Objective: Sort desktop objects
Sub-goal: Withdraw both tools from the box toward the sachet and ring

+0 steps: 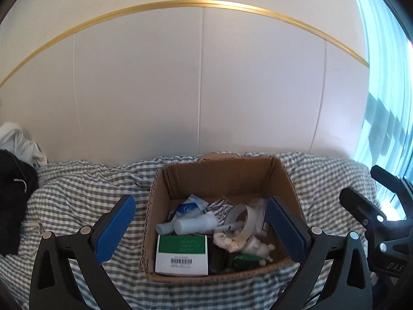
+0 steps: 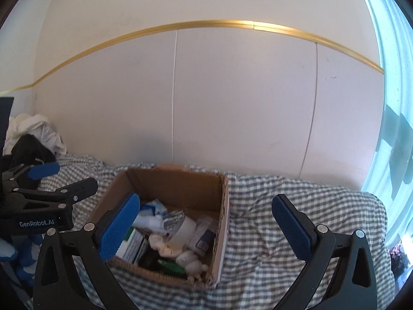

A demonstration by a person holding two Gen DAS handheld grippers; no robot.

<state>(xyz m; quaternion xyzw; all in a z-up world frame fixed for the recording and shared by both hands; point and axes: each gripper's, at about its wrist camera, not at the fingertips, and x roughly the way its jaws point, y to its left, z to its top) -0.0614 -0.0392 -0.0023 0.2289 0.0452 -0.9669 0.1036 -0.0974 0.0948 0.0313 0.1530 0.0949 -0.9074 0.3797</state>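
An open cardboard box (image 1: 222, 180) sits on a grey-and-white checked cloth (image 1: 77, 193). Inside lie a green-and-white carton (image 1: 182, 254), a white bottle (image 1: 196, 223), a tape roll (image 1: 241, 219), a blue-and-white packet (image 1: 191, 205) and a small white toy figure (image 1: 258, 249). My left gripper (image 1: 201, 230) hangs open in front of and above the box, holding nothing. In the right wrist view the box (image 2: 175, 186) is left of centre, and my right gripper (image 2: 206, 227) is open and empty, its left pad over the box's near corner. Each gripper shows in the other's view: right gripper (image 1: 366, 188), left gripper (image 2: 64, 178).
A pile of black and white clothes (image 1: 15, 170) lies at the far left against the white panelled wall (image 1: 201, 90). A bright curtained window (image 1: 387, 103) is at the right. Checked cloth (image 2: 258, 258) spreads out to the right of the box.
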